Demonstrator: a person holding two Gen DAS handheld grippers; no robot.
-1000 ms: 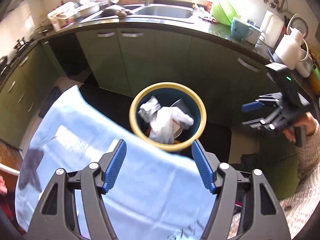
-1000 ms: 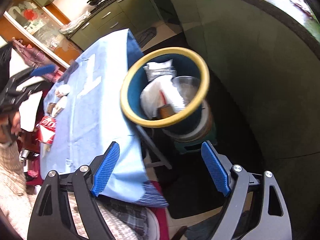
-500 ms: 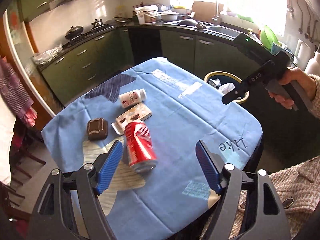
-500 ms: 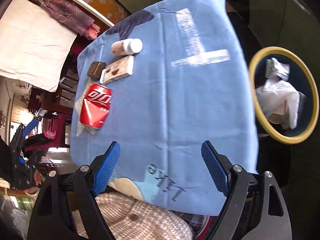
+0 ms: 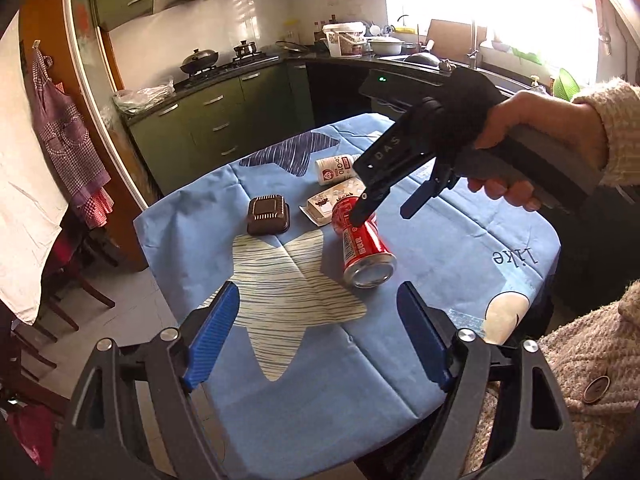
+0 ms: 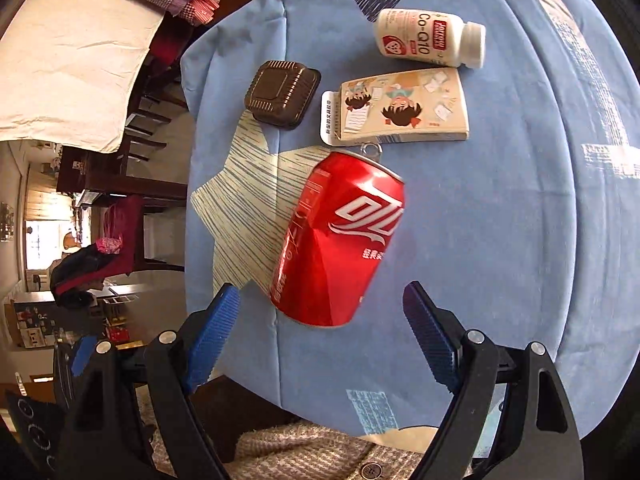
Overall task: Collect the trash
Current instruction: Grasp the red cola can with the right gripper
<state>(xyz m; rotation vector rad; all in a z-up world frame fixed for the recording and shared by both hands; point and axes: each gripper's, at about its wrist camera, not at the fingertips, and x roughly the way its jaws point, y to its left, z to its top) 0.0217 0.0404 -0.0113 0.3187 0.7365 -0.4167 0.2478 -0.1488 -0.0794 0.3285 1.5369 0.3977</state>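
A red soda can (image 6: 340,236) lies on its side on the blue tablecloth (image 6: 500,220). My right gripper (image 6: 320,290) hovers over it, open, with the can's base between the blue pads and no pad touching it. Beyond the can lie a brown plastic tub (image 6: 282,94), a printed card box (image 6: 404,106) and a white pill bottle (image 6: 428,38). In the left wrist view, my left gripper (image 5: 318,320) hangs over the near table edge, its jaws opening with nothing between them. The can (image 5: 366,246) lies just ahead, with the right gripper (image 5: 386,210) above its far end.
Green kitchen cabinets (image 5: 208,128) and a stove with pots (image 5: 200,58) line the far wall. Dark wooden chairs (image 5: 68,300) stand left of the table. The person's knitted sleeve (image 5: 608,128) and sweater (image 5: 576,360) fill the right side.
Both grippers have swung away from the yellow-rimmed bin, now out of view, to the table. The right one has come over the red can. The left jaws have widened.
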